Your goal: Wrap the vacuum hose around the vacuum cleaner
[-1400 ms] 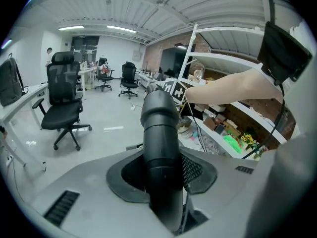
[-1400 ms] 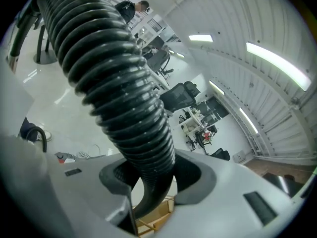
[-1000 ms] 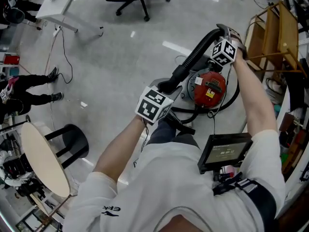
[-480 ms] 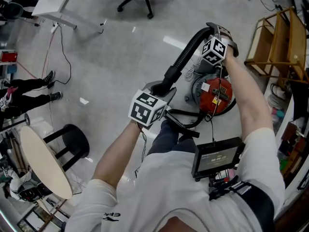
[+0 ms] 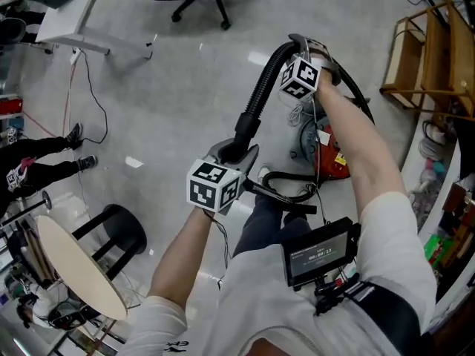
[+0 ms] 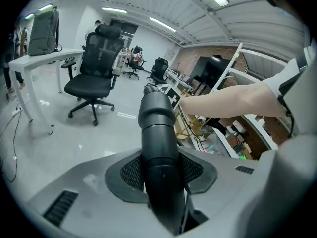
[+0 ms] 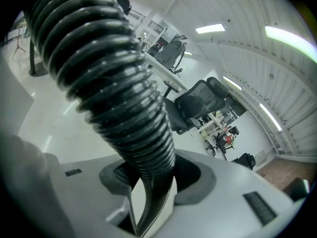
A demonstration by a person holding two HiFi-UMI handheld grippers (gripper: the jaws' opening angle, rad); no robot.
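Clamping the smooth black cuff (image 6: 157,148) of the vacuum hose (image 5: 261,95), the left gripper (image 5: 234,153) holds it off the floor (image 5: 163,73). The right gripper (image 5: 298,47) grips the hose's ribbed section (image 7: 119,98) farther along, above the red vacuum cleaner (image 5: 335,160) standing on the floor.

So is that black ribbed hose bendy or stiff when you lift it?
Probably bendy: the hose arches between the left gripper and the right gripper. Its ribbing likely lets it curl without kinking. The smooth end piece looks hard, so that part probably won't bend.
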